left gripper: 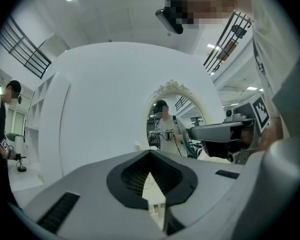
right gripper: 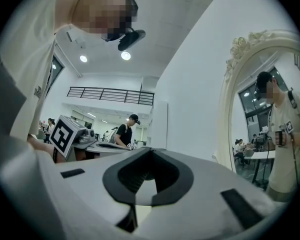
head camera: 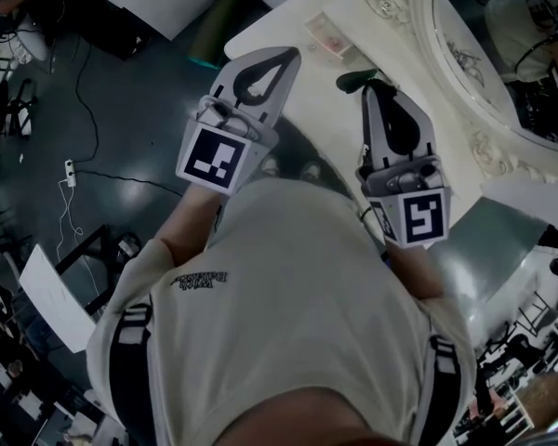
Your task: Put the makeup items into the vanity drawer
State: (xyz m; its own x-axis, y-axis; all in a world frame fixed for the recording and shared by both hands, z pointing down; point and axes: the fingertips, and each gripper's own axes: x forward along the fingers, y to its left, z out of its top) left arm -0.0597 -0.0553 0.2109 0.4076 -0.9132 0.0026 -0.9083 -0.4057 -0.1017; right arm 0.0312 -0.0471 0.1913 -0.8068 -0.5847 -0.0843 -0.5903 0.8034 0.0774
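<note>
The white vanity table [head camera: 284, 21] lies ahead of me, its ornate mirror [head camera: 502, 54] at the upper right. A small flat pinkish item [head camera: 328, 38] rests on the tabletop. A dark green object [head camera: 352, 80] sits just beside the tip of my right gripper [head camera: 372, 89]. My left gripper [head camera: 286, 56] hovers at the table's near edge. Both are held level in front of the person's chest, jaws shut with nothing between them. The left gripper [left gripper: 150, 152] and the right gripper [right gripper: 151, 150] face the white wall and the mirror [right gripper: 260, 109]. No drawer shows in any view.
Dark floor with cables and a white power strip [head camera: 70, 170] lies to the left. A green roll [head camera: 214, 21] leans by the table's left corner. A white panel [head camera: 54, 297] stands at lower left. Another person [left gripper: 2, 129] works at a bench in the background.
</note>
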